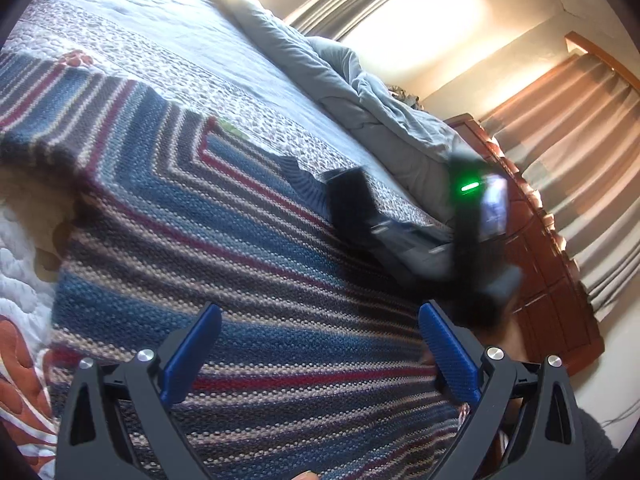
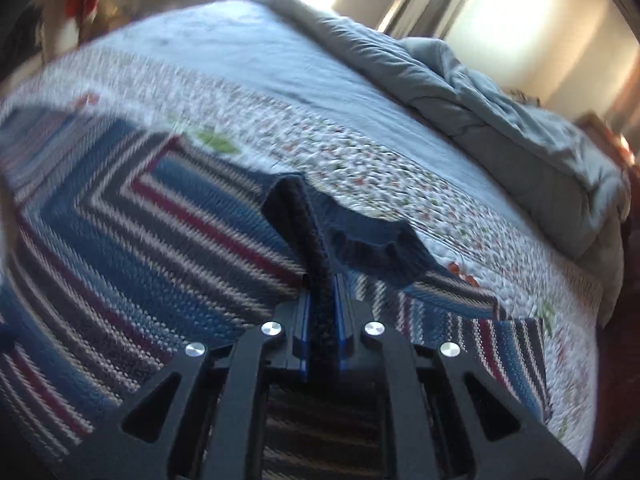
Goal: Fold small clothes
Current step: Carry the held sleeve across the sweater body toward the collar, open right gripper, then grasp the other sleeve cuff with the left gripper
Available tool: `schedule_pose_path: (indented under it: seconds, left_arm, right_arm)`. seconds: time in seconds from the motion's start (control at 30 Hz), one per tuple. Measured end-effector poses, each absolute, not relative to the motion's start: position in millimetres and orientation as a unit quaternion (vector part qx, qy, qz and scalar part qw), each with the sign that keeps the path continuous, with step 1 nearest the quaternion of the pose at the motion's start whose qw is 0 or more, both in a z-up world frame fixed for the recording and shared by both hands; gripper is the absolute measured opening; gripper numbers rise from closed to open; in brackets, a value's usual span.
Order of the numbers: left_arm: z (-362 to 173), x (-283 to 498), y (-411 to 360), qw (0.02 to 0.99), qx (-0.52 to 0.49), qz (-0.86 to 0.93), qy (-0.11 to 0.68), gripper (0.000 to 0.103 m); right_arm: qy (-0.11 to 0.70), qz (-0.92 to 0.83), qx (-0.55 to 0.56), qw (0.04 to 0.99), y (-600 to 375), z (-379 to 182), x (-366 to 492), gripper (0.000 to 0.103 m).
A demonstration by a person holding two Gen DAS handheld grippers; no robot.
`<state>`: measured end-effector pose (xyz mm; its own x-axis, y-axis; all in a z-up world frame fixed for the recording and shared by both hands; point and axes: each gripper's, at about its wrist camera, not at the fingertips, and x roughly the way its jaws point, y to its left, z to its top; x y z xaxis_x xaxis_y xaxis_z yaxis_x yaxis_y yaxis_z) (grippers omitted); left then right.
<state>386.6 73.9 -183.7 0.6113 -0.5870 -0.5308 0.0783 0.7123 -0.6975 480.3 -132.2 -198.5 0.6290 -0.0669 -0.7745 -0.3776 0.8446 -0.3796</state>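
Sweater point(image 2: 140, 240) hem pinched in right claw point(image 2: 322, 300), left claw point(image 1: 320, 356) wide, empty; quilt point(image 2: 280, 92) beneath.

The striped sweater point(image 1: 248, 240) was coarse knitted wool, rough and matt, with a ribbed dark blue collar point(image 2: 372, 248). The quilt point(image 1: 168, 52) beneath it was stitched cotton with a puckered surface. At upper right, the grey comforter point(image 2: 500, 92) looked soft and matt. The left claw point(image 1: 320, 356) had matt black plastic arms, dimpled blue pads point(image 1: 448, 356) and shiny metal bolts. The cabinet point(image 1: 536, 264) at right was glossy reddish wood.
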Motion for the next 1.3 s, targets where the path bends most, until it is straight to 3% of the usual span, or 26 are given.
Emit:
schedule_pose_path:
  seconds: [0.17,0.33,0.37,0.47,0.6,0.77,0.87,1.03,1.3]
  left_arm:
    - [-180,388,87,0.837,-0.337,-0.197,0.384,0.099]
    - [-176,387,99,0.836,-0.350,-0.200,0.372,0.099]
    - [-176,387,102,0.835,-0.357,-0.200,0.369,0.099]
    - [-175,386,115,0.819,-0.396,-0.214,0.356,0.099]
    - [-186,396,107,0.798,-0.422,-0.225,0.367,0.099]
    - [-200,463,63,0.776,-0.409,-0.216,0.430,0.099]
    - [-212,503,34,0.763,-0.392,-0.207,0.471,0.099]
    - [-235,532,8,0.770,-0.344,-0.156,0.515,0.099]
    - [-231,546,-18,0.800,-0.293,-0.128,0.507,0.098]
  right_arm:
    - [0.434,0.095,-0.302,0.844,-106,-227,471,0.011]
    - [0.472,0.112,-0.237,0.842,-112,-227,468,0.044]
    - [0.472,0.124,-0.167,0.857,-130,-210,461,0.054]
    - [0.439,0.126,0.014,0.889,-192,-177,418,0.062]
    - [0.423,0.098,0.105,0.895,-238,-187,357,0.068]
    - [0.442,0.089,0.118,0.885,-250,-195,345,0.069]
    - [0.398,0.070,0.104,0.909,-253,-183,336,0.079]
    - [0.410,0.075,0.110,0.902,-261,-192,345,0.079]
    - [0.389,0.084,0.132,0.908,-259,-186,352,0.079]
